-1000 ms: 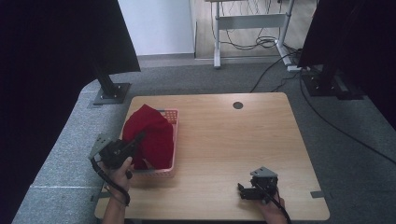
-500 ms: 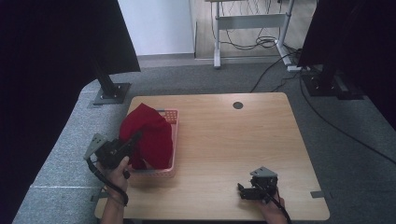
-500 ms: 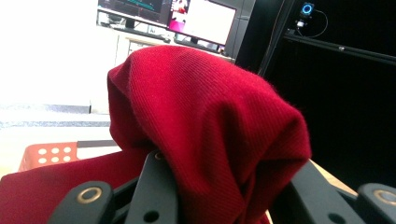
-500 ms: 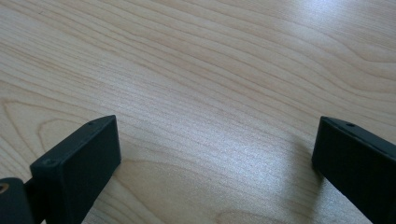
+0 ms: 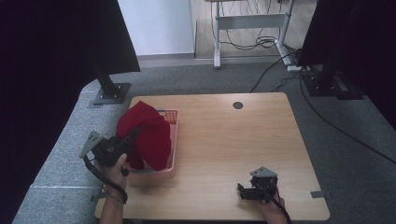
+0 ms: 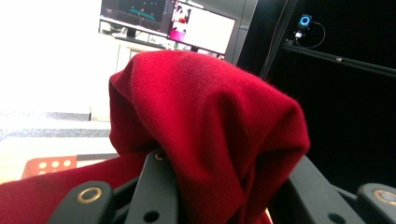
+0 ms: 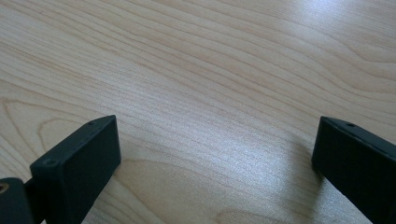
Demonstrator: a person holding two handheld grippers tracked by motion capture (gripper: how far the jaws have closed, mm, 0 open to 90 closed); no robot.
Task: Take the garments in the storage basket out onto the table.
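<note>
The left gripper (image 5: 131, 136) is clamped on a fold of the red cloth (image 5: 145, 133), which hangs bunched over the pink basket (image 5: 173, 140) at the table's (image 5: 224, 140) left edge, likely for lifting out; the right gripper (image 5: 243, 192) rests wide open on bare wood

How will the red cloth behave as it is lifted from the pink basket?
Probably floppy: the red cloth droops in folds over the left gripper. Likely light, bunching easily. It may drag on the pink basket.
</note>
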